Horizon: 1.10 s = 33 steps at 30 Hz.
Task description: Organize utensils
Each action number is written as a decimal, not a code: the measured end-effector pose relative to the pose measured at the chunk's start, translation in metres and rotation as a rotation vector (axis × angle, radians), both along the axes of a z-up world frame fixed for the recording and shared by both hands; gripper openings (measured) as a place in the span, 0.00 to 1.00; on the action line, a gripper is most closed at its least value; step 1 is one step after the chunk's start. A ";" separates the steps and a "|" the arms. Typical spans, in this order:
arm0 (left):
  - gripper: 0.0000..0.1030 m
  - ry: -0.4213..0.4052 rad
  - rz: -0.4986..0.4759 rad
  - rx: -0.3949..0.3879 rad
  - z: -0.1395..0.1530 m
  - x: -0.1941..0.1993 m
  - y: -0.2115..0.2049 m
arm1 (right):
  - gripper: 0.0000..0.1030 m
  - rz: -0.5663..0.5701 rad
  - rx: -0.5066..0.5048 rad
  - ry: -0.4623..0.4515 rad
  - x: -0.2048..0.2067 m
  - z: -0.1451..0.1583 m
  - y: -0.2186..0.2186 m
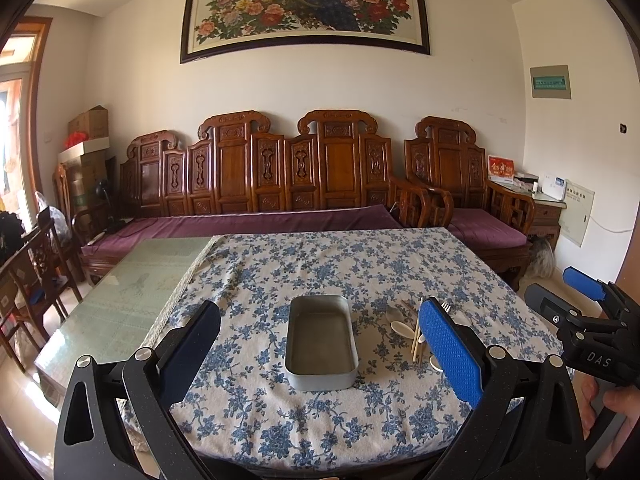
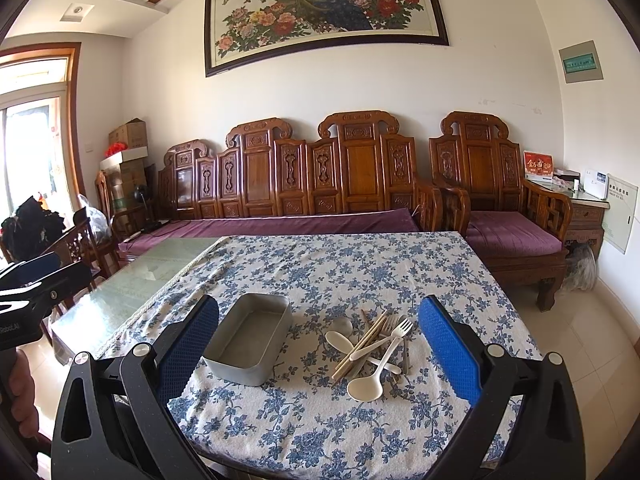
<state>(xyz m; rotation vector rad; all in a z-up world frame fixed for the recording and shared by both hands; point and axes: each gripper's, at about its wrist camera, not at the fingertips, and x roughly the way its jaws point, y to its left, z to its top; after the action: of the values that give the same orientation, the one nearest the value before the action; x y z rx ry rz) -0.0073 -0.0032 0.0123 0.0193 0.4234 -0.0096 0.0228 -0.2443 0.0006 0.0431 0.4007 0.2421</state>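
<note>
An empty grey metal tray (image 1: 321, 343) (image 2: 250, 338) rests on the blue-flowered tablecloth (image 1: 328, 264) (image 2: 340, 264). To its right lies a heap of utensils (image 2: 374, 350): white plastic spoons (image 2: 365, 389), a white fork (image 2: 394, 334), metal forks and wooden chopsticks (image 2: 360, 344). In the left wrist view my left gripper's right finger hides part of the utensils (image 1: 408, 328). My left gripper (image 1: 320, 344) is open, held above the tray near the front edge. My right gripper (image 2: 320, 344) is open too, above the gap between tray and heap.
The table's left part is bare green glass (image 1: 132, 280) (image 2: 160, 268). A carved wooden sofa with purple cushions (image 1: 256, 184) (image 2: 304, 184) stands behind the table, an armchair (image 2: 504, 200) to its right. Dining chairs (image 1: 36, 264) stand at the left.
</note>
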 end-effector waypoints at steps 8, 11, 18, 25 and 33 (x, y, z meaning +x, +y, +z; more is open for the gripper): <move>0.94 0.005 -0.005 0.005 0.004 0.000 -0.002 | 0.98 -0.001 0.000 0.003 0.000 0.000 0.000; 0.94 0.018 -0.011 0.003 0.002 0.003 -0.002 | 0.98 -0.003 -0.006 0.012 0.003 -0.003 -0.001; 0.94 0.093 -0.049 0.012 -0.021 0.025 -0.006 | 0.97 -0.008 -0.026 0.050 0.019 -0.023 -0.012; 0.94 0.167 -0.111 0.027 -0.053 0.051 -0.020 | 0.82 -0.021 -0.035 0.102 0.043 -0.050 -0.030; 0.94 0.213 -0.167 0.042 -0.080 0.085 -0.039 | 0.65 -0.037 -0.049 0.171 0.078 -0.084 -0.049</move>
<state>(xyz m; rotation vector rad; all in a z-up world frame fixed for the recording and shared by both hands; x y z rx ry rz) 0.0777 -0.0426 -0.0674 0.0955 0.6343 -0.1690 0.1012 -0.2934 -0.0836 0.0228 0.5757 0.1921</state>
